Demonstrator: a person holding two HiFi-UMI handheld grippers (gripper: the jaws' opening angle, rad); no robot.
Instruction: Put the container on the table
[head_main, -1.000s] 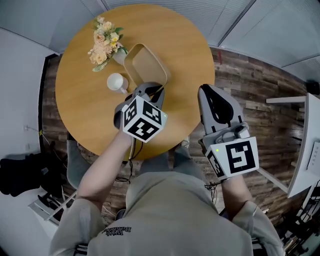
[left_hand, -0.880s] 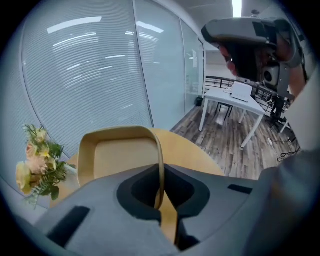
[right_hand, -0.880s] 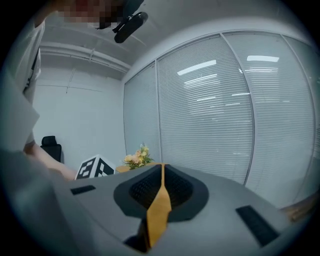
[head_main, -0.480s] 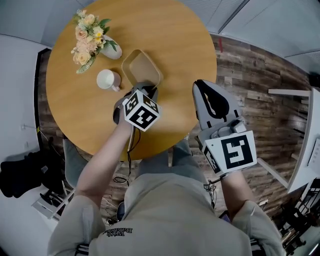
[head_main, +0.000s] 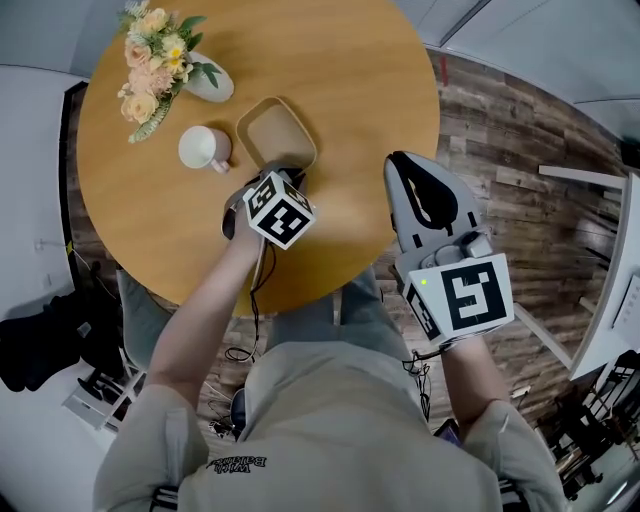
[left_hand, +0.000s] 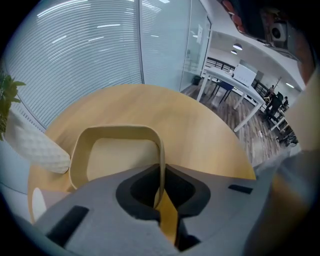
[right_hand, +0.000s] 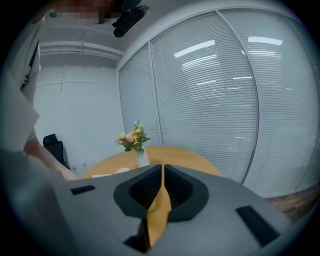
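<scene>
The container (head_main: 276, 133) is a shallow tan tray with rounded corners, low over the round wooden table (head_main: 350, 90). I cannot tell whether it touches the tabletop. My left gripper (head_main: 290, 176) is shut on its near rim. In the left gripper view the thin rim of the container (left_hand: 115, 150) runs straight into the closed jaws of the left gripper (left_hand: 161, 176). My right gripper (head_main: 405, 170) hangs by the table's right edge, shut with nothing in it. The right gripper view shows that gripper (right_hand: 162, 186) with its jaws pressed together.
A white mug (head_main: 205, 148) stands just left of the container. A white vase of flowers (head_main: 160, 50) is behind the mug, and the vase (left_hand: 35, 145) lies close to the container's left side. Wooden floor (head_main: 520, 130) lies to the right.
The container, held by my left gripper, has come lower and away from the vase, ending beside the mug. The right gripper has barely moved.
</scene>
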